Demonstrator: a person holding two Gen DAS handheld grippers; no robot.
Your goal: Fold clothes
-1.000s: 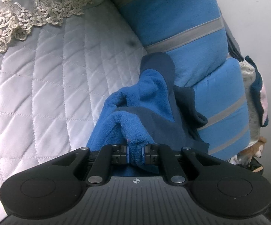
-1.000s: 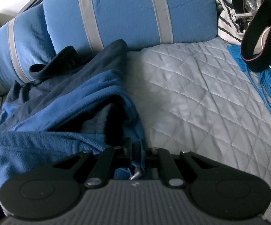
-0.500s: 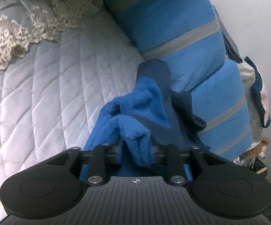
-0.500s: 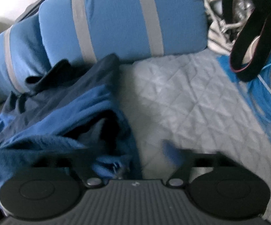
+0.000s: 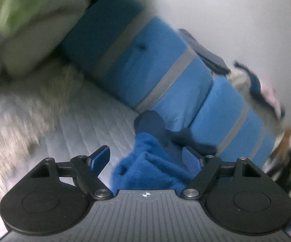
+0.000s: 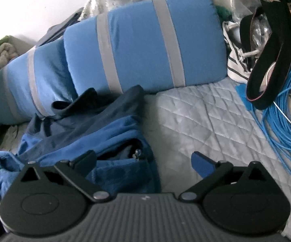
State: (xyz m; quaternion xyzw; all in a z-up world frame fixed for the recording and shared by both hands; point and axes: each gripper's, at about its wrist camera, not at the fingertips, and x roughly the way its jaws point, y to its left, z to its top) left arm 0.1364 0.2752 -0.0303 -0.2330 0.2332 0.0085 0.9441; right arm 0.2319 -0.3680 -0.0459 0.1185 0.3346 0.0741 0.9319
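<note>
A blue fleece jacket [image 6: 97, 141] with a navy collar lies bunched on the grey quilted bed [image 6: 206, 125], against the blue pillows. It also shows in the left wrist view [image 5: 151, 161], which is blurred. My left gripper [image 5: 146, 159] is open, its blue pads either side of the fleece and a little above it. My right gripper [image 6: 143, 161] is open above the jacket's right edge, near its zipper pull [image 6: 137, 153]; neither holds anything.
Two blue pillows with grey stripes [image 6: 145, 46] lean at the back. A coil of blue cable [image 6: 282, 111] and a black strap [image 6: 270, 60] lie at the right. Cream lace bedding [image 5: 24, 104] lies left.
Both grippers were shut on the jacket's fleece a second ago. Both have opened, let it go and lifted back. The jacket now lies on the bed.
</note>
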